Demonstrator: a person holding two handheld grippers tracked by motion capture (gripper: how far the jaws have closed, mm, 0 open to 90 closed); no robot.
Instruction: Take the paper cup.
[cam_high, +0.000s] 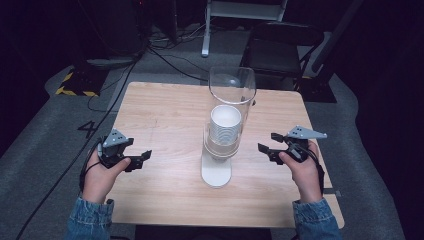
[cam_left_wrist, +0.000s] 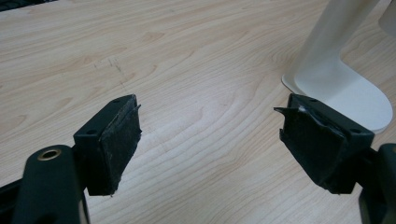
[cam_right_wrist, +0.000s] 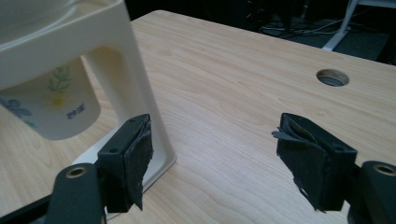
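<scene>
Grey carpet floor (cam_high: 45, 130), black folding chair (cam_high: 280, 47), dark surroundings.

Upright cup dispenser (cam_high: 220, 145) mid-table, stocked

At the left of the high view, a dark figure that looks like a "4" (cam_high: 86, 129) stands on the grey floor (cam_high: 45, 145), just off the desk's (cam_high: 165, 115) left edge. In the right gripper view, at the left of the frame, the paper cup (cam_right_wrist: 56, 109) hanging from the cream dispenser (cam_right_wrist: 116, 70) bears a small dark printed mark (cam_right_wrist: 74, 112) beside its flower pattern; its letters are too blurred to read.
</scene>
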